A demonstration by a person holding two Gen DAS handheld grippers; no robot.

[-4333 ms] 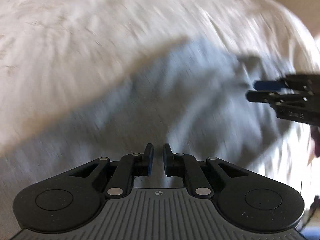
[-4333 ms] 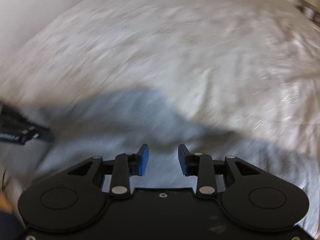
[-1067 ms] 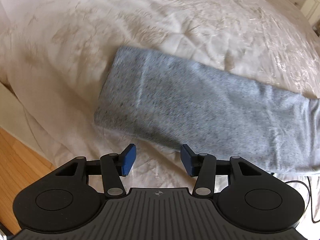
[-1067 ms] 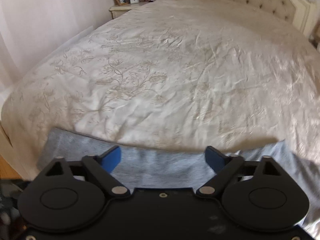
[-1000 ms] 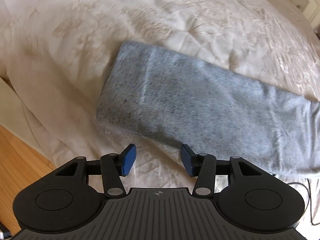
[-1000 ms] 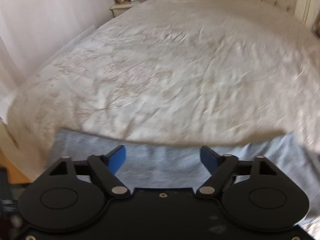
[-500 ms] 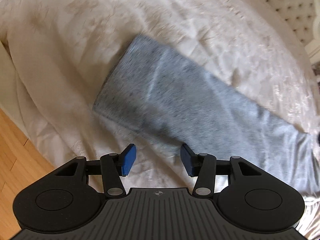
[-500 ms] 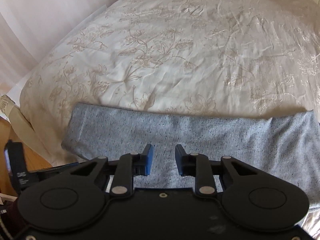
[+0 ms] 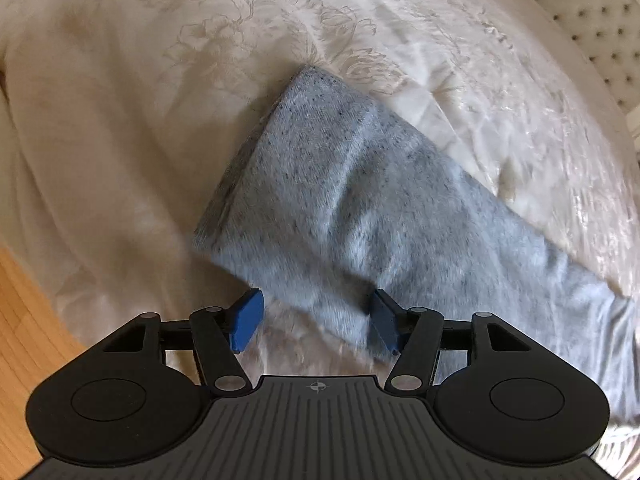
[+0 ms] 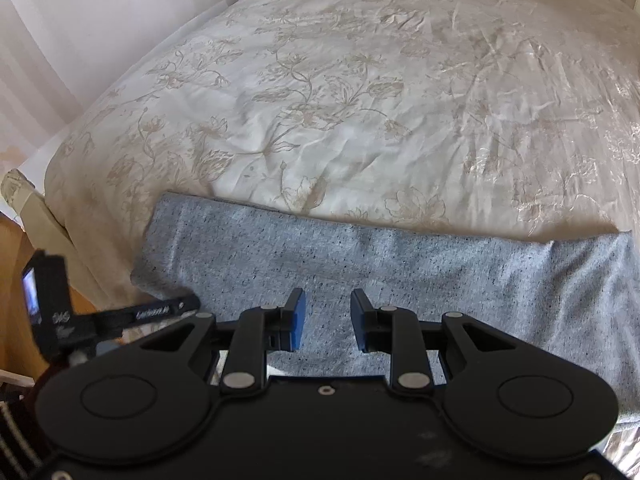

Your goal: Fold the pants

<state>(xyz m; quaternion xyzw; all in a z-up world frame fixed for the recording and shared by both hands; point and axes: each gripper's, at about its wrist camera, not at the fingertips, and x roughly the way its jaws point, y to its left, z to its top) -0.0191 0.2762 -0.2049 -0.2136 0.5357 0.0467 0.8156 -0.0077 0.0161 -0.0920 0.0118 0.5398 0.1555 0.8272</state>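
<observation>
The pants [image 10: 360,264], a heathered grey-blue knit folded into 1 long flat band, lie across the near edge of the bed [image 10: 340,100], directly ahead of and under both tongs. Half a second ago the left view showed the band's end farther ahead; now that end sits closer and steeper, and its near edge lies between the blue pads [image 9: 246,318]. The left tongs [image 9: 316,320] are opening, their jaws wider than a second ago, with cloth between them but not pressed. The right tongs [image 10: 326,324], wide apart a second ago, now stand narrowly apart above the middle of the band, gripping nothing. The bed's cream cover is satiny, creased, with a pale floral vine pattern. A tufted headboard [image 9: 592,20] shows beyond to the right of the left tongs, wooden floor [image 9: 28,320] to their left.
</observation>
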